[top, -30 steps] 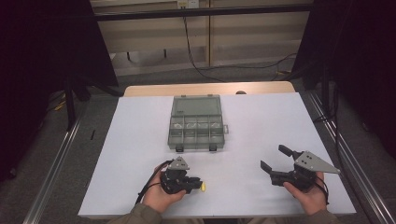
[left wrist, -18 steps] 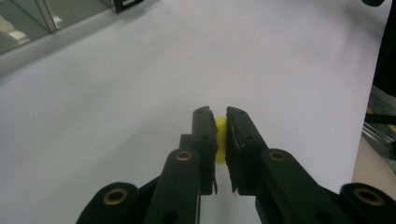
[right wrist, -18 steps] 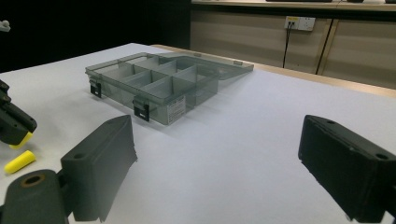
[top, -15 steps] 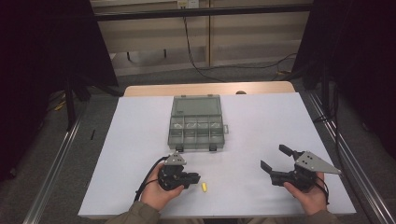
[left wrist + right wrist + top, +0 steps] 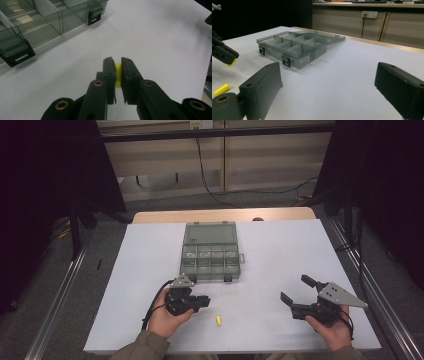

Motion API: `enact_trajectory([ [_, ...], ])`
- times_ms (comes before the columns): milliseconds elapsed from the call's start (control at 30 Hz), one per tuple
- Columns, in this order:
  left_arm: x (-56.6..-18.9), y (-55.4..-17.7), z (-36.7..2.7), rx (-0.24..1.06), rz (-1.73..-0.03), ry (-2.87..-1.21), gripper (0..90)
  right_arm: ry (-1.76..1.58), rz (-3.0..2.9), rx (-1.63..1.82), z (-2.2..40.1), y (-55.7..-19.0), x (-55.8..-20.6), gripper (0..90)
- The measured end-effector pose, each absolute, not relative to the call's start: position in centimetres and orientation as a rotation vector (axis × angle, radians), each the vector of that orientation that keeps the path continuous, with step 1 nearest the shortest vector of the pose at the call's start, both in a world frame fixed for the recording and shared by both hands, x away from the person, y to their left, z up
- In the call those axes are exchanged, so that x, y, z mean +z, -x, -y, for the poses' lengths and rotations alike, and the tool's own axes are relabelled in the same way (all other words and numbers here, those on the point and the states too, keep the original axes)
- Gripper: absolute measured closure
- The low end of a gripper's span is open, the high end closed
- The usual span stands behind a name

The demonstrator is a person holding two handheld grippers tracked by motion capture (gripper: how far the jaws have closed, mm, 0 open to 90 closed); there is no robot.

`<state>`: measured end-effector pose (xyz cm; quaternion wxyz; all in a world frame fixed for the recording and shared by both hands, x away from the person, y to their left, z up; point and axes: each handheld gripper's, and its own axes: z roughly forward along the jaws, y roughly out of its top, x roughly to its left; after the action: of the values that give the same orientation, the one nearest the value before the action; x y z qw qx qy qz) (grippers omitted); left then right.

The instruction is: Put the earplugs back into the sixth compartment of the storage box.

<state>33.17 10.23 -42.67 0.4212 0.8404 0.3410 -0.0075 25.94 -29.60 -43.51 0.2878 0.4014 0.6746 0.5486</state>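
The left hand-held gripper (image 5: 202,301) is clamped on a small yellow piece (image 5: 117,75) near the desk's (image 5: 280,250) near-left edge; that piece stands roughly upright between the pads. A second yellow piece (image 5: 218,320) lies on the desk just right of that gripper, long axis running near to far. The clear compartment box (image 5: 210,251) sits farther back, lid open. The right hand-held gripper (image 5: 296,293) rests near right, jaws wide apart, empty.

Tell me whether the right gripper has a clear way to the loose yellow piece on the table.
Probably yes: bare table lies between the right gripper, fingers open, and the loose yellow piece. The left gripper close beside it might crowd the approach.
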Motion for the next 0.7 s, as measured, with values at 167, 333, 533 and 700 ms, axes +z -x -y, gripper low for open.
enact_trajectory([
  [167,-42.7,-33.5,-10.4,-0.004,-0.878,-2.094,82.5,-1.087,-1.799,1.473,29.6,-25.9,-43.7,4.6],
  [333,-42.7,-33.9,-10.6,0.008,-0.9,-2.088,82.5,-1.088,-1.802,1.462,29.6,-25.8,-43.9,3.0],
  [533,-42.6,-34.2,-10.6,0.012,-0.913,-2.089,82.4,-1.087,-1.785,1.468,29.6,-25.8,-43.9,1.8],
  [700,-42.5,-34.7,-10.7,0.02,-0.938,-2.079,82.5,-1.093,-1.775,1.474,29.8,-25.8,-44.0,1.6],
])
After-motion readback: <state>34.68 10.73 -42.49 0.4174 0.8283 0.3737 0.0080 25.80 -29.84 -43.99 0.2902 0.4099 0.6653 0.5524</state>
